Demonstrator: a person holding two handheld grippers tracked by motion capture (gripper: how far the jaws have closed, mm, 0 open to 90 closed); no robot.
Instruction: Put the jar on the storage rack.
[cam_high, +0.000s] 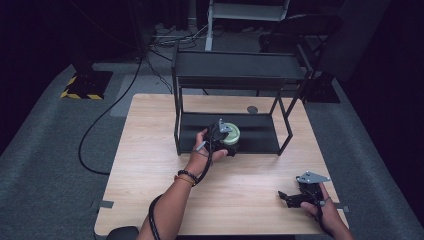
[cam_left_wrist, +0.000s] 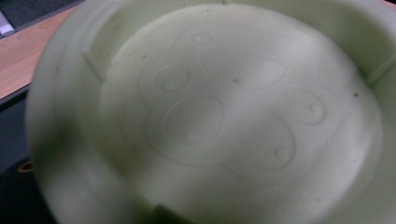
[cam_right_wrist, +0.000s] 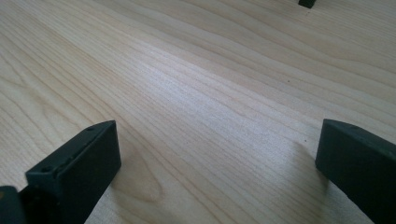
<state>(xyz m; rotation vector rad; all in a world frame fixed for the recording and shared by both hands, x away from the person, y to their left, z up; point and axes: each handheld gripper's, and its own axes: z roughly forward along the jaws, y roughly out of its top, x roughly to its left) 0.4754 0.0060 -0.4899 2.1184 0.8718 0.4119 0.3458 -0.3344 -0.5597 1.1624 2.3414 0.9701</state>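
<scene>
A pale green round bowl (cam_high: 232, 134) sits at the front of a black rack's lower shelf (cam_high: 262, 137). My left gripper (cam_high: 222, 141) is right against its near side and seems shut on its rim; the jaws themselves are hidden. In the left gripper view the bowl's (cam_left_wrist: 233, 116) inside is very close, with a faint paw-print relief. My right gripper (cam_high: 288, 196) rests low over the wooden table (cam_high: 150, 165) at the front right. In the right gripper view that gripper (cam_right_wrist: 215, 140) stands open, jaws wide apart over bare wood.
The black two-level rack (cam_high: 235, 67) stands at the table's far middle, its thin legs (cam_high: 176, 125) framing the lower shelf. A small grey disc (cam_high: 252, 109) lies behind it. A black cable (cam_high: 97, 127) runs over the grey floor at left, and a chair (cam_high: 305, 25) stands behind.
</scene>
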